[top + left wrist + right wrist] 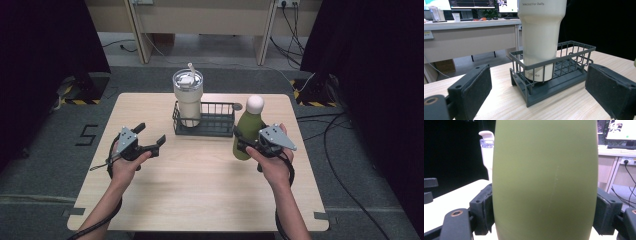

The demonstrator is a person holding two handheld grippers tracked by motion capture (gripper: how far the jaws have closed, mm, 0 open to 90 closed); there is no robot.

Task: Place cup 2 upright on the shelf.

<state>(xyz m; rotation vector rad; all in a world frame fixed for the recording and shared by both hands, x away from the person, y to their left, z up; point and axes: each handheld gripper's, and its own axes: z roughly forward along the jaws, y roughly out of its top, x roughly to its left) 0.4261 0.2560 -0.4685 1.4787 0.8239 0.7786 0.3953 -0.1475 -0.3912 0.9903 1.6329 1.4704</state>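
Grey carpet and dark curtains ring the pale wooden counter (200, 185) I'm working on from afar. My right gripper (246, 142) is clamped on the olive-green metal bottle with the cream rounded cap (248, 127), its pads pressing both flanks of the body near the counter's right edge, just off the right end of the dark grey wire basket (218, 120) that sits toward the far edge. My left gripper (150, 139) hangs wide open and empty toward the left side, aimed at that basket (564, 72). I judge the step is carrying the bottle into the basket's free right half: keep it upright, clear the rim fully, then lower straight down without nudging the wall. In the basket's left half stands a cream insulated tumbler with clear lid and straw (188, 97); what either vessel contains I cannot tell.
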